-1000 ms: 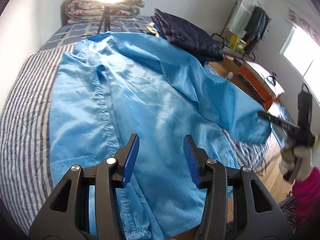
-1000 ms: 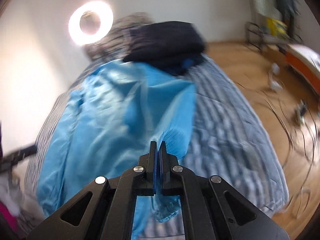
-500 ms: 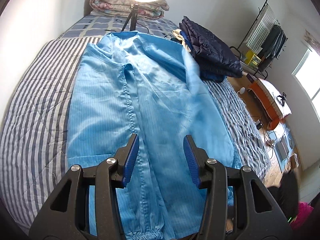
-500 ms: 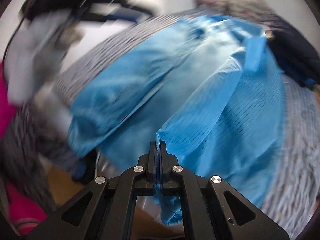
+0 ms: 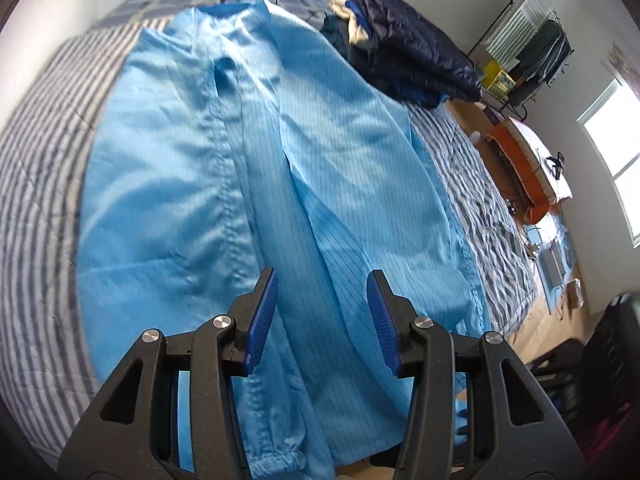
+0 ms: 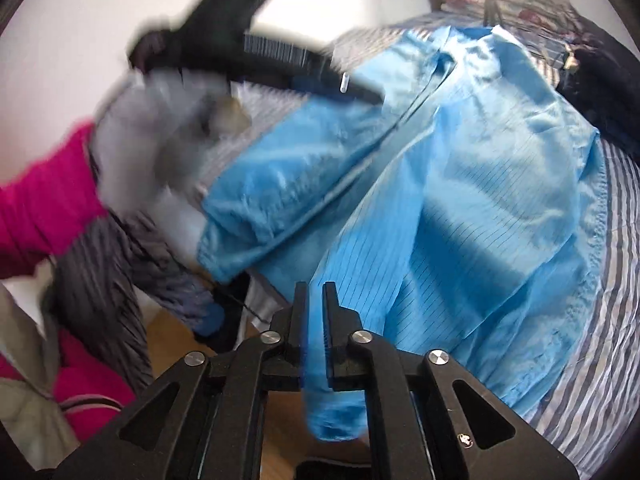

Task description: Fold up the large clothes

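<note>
Covering most of the grey-and-white striped bed (image 5: 36, 184), the large light-blue pinstriped garment (image 5: 168, 184) now lies with its right sleeve (image 6: 404, 264) folded inward over the body. The right gripper (image 6: 315, 300), jaws just parting, stands narrowly ajar around the elastic cuff (image 6: 334, 420), releasing it. The left gripper (image 5: 322, 300) hovers half-open, empty, above the hem.

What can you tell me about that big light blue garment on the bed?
The light blue, thin, shiny garment with fine dark pinstripes lies spread lengthwise on the striped bed cover. A stitched seam runs down its middle, and one sleeve is folded across it. The elastic sleeve cuff hangs between the right tool's slightly parted jaws, which have just been opening.
</note>
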`<act>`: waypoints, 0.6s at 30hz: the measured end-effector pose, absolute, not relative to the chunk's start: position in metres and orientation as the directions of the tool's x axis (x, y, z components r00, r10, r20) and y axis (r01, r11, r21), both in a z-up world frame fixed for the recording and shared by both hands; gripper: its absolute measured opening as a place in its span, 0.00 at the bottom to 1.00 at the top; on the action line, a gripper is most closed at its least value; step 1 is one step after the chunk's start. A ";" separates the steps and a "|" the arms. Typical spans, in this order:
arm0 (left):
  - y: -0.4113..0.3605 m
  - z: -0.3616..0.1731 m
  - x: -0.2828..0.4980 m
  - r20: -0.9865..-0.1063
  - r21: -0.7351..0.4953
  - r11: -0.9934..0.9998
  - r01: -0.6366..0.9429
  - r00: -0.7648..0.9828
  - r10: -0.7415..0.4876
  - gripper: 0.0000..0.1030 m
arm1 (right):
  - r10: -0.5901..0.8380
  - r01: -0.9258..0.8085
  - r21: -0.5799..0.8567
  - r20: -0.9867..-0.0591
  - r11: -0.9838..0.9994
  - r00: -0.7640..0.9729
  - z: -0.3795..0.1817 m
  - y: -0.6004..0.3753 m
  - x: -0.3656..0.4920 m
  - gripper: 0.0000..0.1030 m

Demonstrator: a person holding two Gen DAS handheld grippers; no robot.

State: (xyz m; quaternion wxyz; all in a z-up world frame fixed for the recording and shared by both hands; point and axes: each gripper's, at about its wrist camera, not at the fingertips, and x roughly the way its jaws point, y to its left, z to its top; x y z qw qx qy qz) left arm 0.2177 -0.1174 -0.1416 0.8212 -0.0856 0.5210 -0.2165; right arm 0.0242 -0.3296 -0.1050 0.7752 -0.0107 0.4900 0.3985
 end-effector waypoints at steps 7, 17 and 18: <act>-0.122 -0.160 0.233 -0.823 -0.427 0.879 0.212 0.311 -0.475 0.56 | 0.653 -0.525 0.448 -0.691 0.724 0.311 -0.078 -0.385 0.056 0.29; -0.134 -0.183 0.254 -0.820 -0.488 0.860 0.149 0.259 -0.510 0.56 | 0.526 -0.224 0.478 -0.730 0.849 0.436 -0.092 -0.458 0.190 0.29; -0.136 -0.184 0.256 -0.815 -0.494 0.856 0.151 0.262 -0.516 0.56 | 0.523 -0.197 0.490 -0.729 0.849 0.440 -0.096 -0.466 0.205 0.29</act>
